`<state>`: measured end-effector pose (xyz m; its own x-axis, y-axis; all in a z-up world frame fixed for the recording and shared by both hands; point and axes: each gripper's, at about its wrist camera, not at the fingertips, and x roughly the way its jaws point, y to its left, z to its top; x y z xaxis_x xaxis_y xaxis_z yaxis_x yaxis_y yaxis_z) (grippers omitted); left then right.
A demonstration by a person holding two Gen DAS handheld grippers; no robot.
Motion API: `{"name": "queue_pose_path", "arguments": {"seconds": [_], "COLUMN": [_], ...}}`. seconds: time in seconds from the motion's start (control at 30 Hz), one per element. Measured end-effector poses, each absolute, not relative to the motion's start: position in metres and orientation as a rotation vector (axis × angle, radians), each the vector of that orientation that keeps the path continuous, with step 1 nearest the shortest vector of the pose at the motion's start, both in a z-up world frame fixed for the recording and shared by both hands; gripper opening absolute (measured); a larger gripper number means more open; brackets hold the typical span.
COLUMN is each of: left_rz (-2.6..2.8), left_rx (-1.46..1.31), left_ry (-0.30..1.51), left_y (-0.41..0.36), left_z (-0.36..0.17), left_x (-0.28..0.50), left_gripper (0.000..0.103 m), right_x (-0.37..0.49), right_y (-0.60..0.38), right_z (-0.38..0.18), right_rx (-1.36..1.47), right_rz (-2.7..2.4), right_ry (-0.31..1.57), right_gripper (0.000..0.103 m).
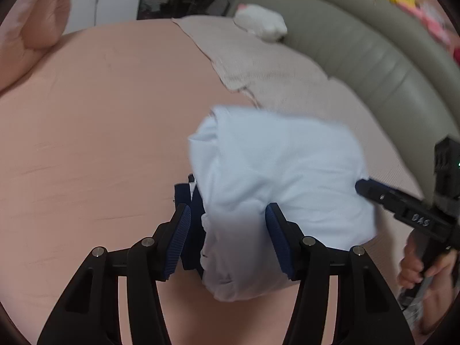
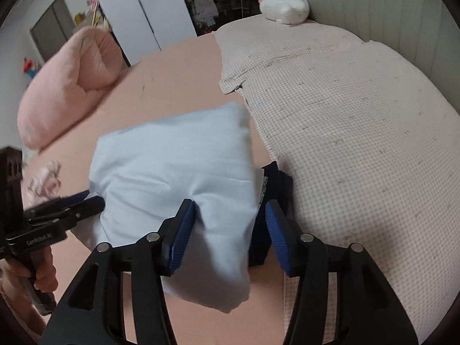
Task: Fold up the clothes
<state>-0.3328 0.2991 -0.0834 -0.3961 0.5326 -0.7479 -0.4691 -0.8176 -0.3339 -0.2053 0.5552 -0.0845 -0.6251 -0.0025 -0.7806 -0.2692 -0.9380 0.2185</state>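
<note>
The pale blue garment point(image 1: 276, 189) lies bunched on the pink bed point(image 1: 86, 143), over a dark navy piece point(image 1: 191, 201), beside the checked blanket point(image 2: 359, 143). Both tongs, left point(image 1: 227, 238) and right point(image 2: 227, 235), stand apart with cloth loose between them. It looks light, soft and floppy; I'd grip the 2 corners of 1 hem.

Matt pale-blue cloth garment point(image 2: 172, 166)
</note>
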Motion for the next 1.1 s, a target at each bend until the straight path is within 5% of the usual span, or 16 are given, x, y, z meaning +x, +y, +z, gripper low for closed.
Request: {"name": "queue_pose_path", "arguments": {"seconds": [0.1, 0.17, 0.23, 0.43, 0.6, 1.1], "left_rz": [2.303, 2.405, 2.515, 2.747, 2.855, 2.952], "left_rx": [-1.191, -1.190, -1.190, -1.112, -1.125, -0.990], "left_ry": [-0.082, -0.047, -0.005, 0.104, 0.023, -0.038], "left_y": [0.274, 0.250, 0.224, 0.151, 0.090, -0.004], "left_z": [-0.060, -0.043, -0.027, 0.021, 0.056, 0.104], "left_x": [-0.326, -0.323, -0.319, -0.279, -0.233, -0.094], "left_gripper": [0.057, 0.061, 0.067, 0.080, 0.081, 0.086], "right_x": [-0.195, -0.190, -0.190, -0.199, -0.183, -0.070], "right_y": [0.551, 0.537, 0.514, 0.415, 0.341, 0.223], "right_z": [-0.056, -0.034, -0.016, 0.005, 0.019, 0.065], "right_rx": [-1.184, -1.149, -1.133, -1.210, -1.217, -1.147], "right_rz": [2.650, 2.654, 2.643, 2.690, 2.807, 2.879], "right_ry": [0.436, 0.415, 0.377, 0.325, 0.429, 0.307], "right_gripper": [0.058, 0.090, 0.099, 0.102, 0.102, 0.102]}}
